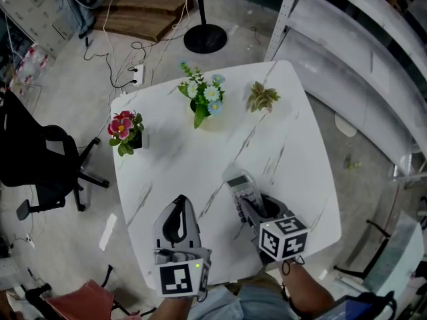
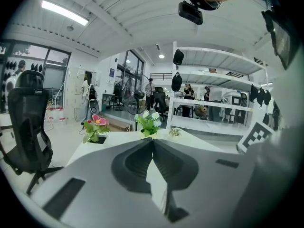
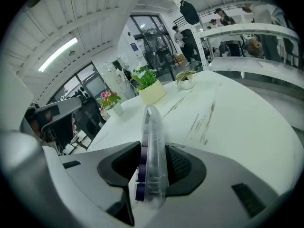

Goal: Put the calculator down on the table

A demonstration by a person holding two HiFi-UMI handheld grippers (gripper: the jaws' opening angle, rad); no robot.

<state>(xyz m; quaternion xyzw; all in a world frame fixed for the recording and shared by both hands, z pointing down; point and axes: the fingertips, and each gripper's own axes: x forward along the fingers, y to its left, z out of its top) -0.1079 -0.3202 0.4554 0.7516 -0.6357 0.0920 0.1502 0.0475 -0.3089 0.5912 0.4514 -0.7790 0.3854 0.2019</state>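
The right gripper point(image 1: 243, 204) grasped the calculator point(image 1: 238, 182) edgewise, apparently just above the table point(image 1: 293, 132), near its front edge. It should lower gently, lay it flat, then release. The left gripper point(image 1: 179, 207) was clenched, empty.

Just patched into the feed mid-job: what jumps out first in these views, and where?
The clear-cased calculator with purple keys is gripped edge-on between the right gripper's jaws, over the white marble-look table's near side. Three potted plants line the far side: red flowers left, white-and-blue flowers centre, a small green plant right. The left gripper sits shut and empty at the near edge.
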